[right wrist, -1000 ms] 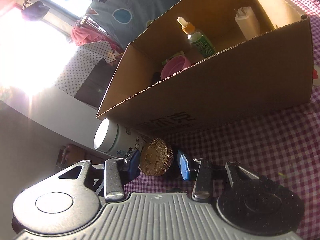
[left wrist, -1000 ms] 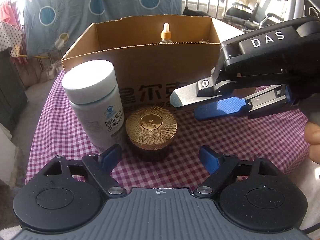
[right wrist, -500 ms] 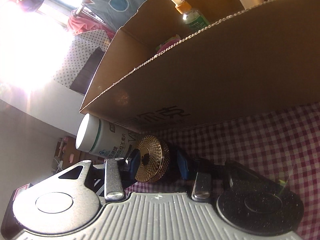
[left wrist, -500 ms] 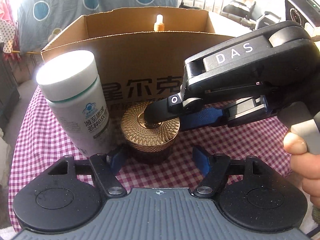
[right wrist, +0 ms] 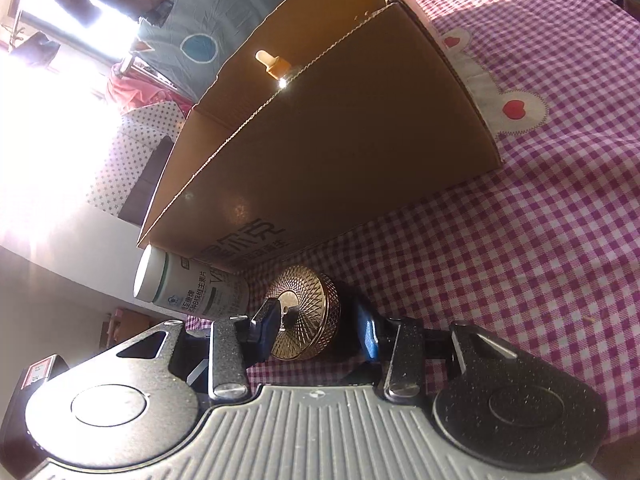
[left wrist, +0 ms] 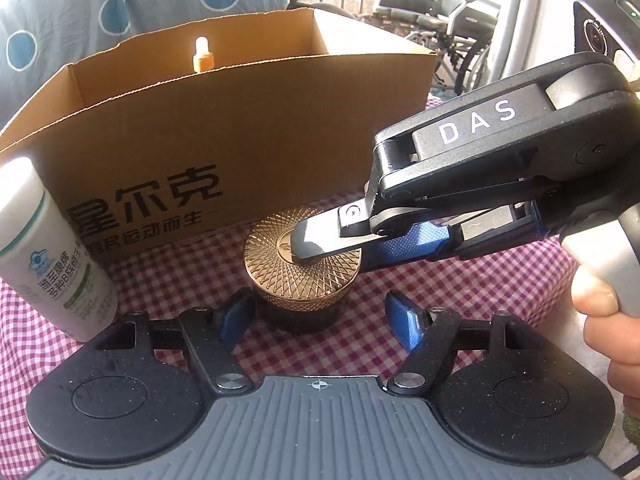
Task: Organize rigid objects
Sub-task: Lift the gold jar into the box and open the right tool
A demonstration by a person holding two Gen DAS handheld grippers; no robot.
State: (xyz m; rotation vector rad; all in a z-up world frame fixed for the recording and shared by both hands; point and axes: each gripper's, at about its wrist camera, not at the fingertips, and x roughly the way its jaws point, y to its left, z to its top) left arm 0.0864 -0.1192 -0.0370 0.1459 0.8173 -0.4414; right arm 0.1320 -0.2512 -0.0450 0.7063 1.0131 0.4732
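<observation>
On the checked cloth | right gripper [left wrist: 320,246] now clamps gold jar [left wrist: 302,268] | left gripper [left wrist: 316,316] narrowed, unclamped

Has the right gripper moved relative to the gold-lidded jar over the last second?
Yes. The right gripper came in from the right and now straddles the gold-lidded jar, which stayed before the cardboard box.

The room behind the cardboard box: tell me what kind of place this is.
Probably a lived-in home, perhaps by a balcony or window. A table under a checked tablecloth, a dotted blue sheet hanging behind the cardboard box, and a wheelchair by bright window bars suggest it.
</observation>
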